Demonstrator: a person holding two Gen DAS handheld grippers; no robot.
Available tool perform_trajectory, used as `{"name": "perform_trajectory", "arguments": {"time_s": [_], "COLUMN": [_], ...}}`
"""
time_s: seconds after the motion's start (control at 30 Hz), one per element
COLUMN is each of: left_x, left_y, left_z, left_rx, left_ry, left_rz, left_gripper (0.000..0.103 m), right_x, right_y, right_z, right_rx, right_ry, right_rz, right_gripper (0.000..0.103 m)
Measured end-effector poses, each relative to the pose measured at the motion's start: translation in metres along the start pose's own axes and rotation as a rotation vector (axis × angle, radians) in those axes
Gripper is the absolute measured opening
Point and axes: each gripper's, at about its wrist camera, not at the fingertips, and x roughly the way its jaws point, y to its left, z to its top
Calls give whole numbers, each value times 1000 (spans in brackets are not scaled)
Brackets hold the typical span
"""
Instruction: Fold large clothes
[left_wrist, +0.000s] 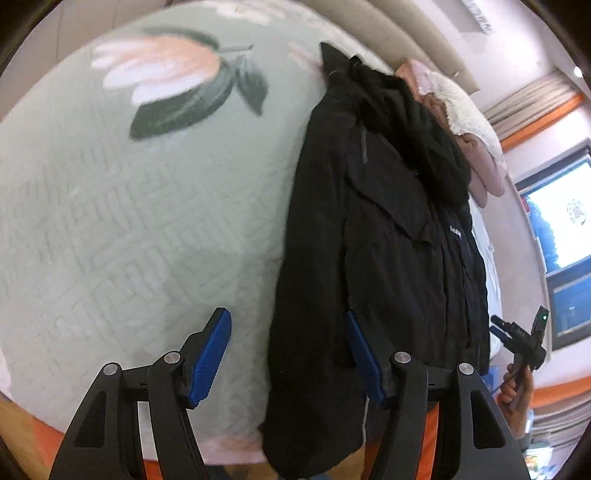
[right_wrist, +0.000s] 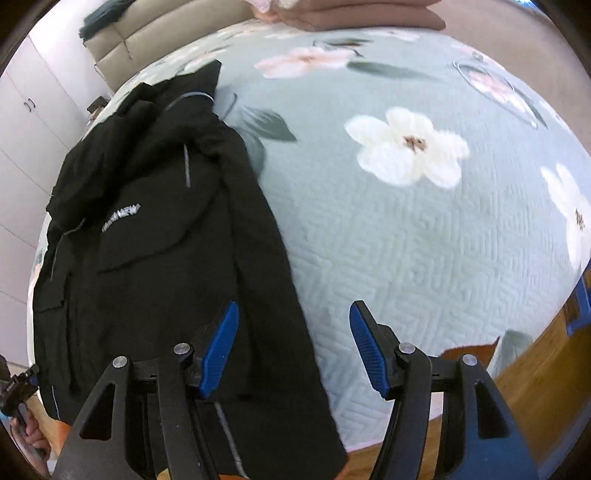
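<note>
Floral bedspread (right_wrist: 406, 258), black jacket (right_wrist: 155, 258) lying lengthwise by its near edge.
Left gripper (left_wrist: 288, 358) and right gripper (right_wrist: 293, 347) both released, empty; best pinch hem corners evenly.

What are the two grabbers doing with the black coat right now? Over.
Left gripper open, empty. Right gripper open, empty. Black jacket lies lengthwise on floral bedspread, untouched. Pink folded clothes beyond its collar, nothing blocking.

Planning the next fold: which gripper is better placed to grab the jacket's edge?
Probably the right gripper: open, the black jacket's edge lies between its fingers. The left gripper, also open, frames mostly green quilt.
</note>
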Motion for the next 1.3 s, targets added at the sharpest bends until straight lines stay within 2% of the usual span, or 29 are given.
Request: {"name": "perform_trajectory", "arguments": {"time_s": [0.1,0.27,0.3,0.33,0.37,0.4,0.43,0.5,0.57,0.6,0.63,0.67,0.7,0.83,0.93,1.0,1.03,1.07,1.17,1.3], "left_x": [8,18,18,19,20,18,15,0,-16,-19,-19,-15,-10,8,8,7,6,6,7,7], "left_y": [-11,-33,-34,-36,-37,-38,-39,-45,-50,-52,-52,-50,-47,-31,-25,-23,-27,-29,-43,-33], "left_z": [-4,-10,-10,-12,-13,-13,-14,-14,-15,-17,-18,-20,-23,-32,-36,-36,-36,-37,-42,-47], "left_rx": [5,105,114,123,129,132,133,142,153,155,158,159,152,82,75,62,70,83,161,120], "left_ry": [40,56,56,58,64,65,63,39,24,25,32,48,63,119,118,115,111,110,112,137], "left_rz": [-70,-5,-4,0,3,-2,-22,-101,-202,-227,-240,-239,-225,-193,-159,-180,-176,-159,-65,-26], "left_gripper": [65,63,54,47,34,30,29,29,29,31,34,41,43,43,45,44,44,42,40,41], "right_x": [3,19,23,24,21,19,15,2,-14,-17,-18,-16,-12,11,8,4,2,-1,-5,-1], "right_y": [-8,-11,-11,-9,-7,-3,2,13,22,25,27,29,31,30,34,36,37,40,49,54], "right_z": [-8,-21,-24,-26,-29,-31,-34,-39,-46,-49,-50,-54,-58,-71,-76,-74,-73,-72,-68,-69], "right_rx": [-13,-14,-11,-15,-28,-42,-50,-83,-111,-119,-123,-131,-142,-140,-156,-149,-150,-156,-183,-218], "right_ry": [15,51,59,59,53,58,74,76,74,80,92,110,126,199,178,159,145,138,118,126], "right_rz": [-2,31,41,58,74,106,167,205,278,301,307,286,263,207,183,191,185,175,133,89], "right_gripper": [66,66,67,64,40,32,32,32,32,34,41,45,46,50,51,47,36,29,28,27]}}
